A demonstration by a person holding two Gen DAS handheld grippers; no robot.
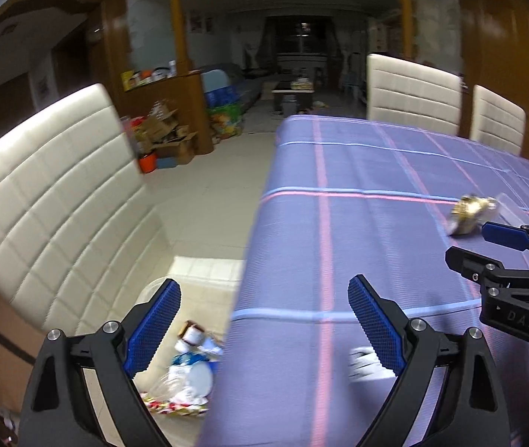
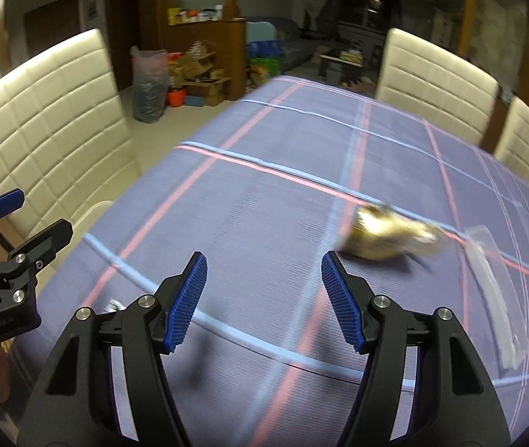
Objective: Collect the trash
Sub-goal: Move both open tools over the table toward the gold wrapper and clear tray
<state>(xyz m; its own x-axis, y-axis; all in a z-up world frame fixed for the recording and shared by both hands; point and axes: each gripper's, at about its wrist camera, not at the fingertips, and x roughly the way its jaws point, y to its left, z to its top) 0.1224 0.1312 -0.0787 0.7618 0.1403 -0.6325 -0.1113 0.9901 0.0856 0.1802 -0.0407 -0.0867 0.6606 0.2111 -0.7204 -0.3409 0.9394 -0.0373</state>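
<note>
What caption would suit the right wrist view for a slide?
Open right gripper over the purple plaid tablecloth, facing a crumpled golden wrapper beside a clear plastic strip.

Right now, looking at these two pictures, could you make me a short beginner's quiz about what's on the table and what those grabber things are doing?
1. True or false: the right gripper is clamped on the gold wrapper.
2. Where does the pile of trash lie? A) on the tablecloth B) on the floor beside the table C) on a chair
3. Fill in: next to the gold wrapper lies a clear plastic ____.

Key:
1. False. Its jaws are open and empty; the wrapper lies ahead of them.
2. B, seen past the left gripper, which is also open.
3. strip (a flat see-through piece; too blurred to say more).
</note>
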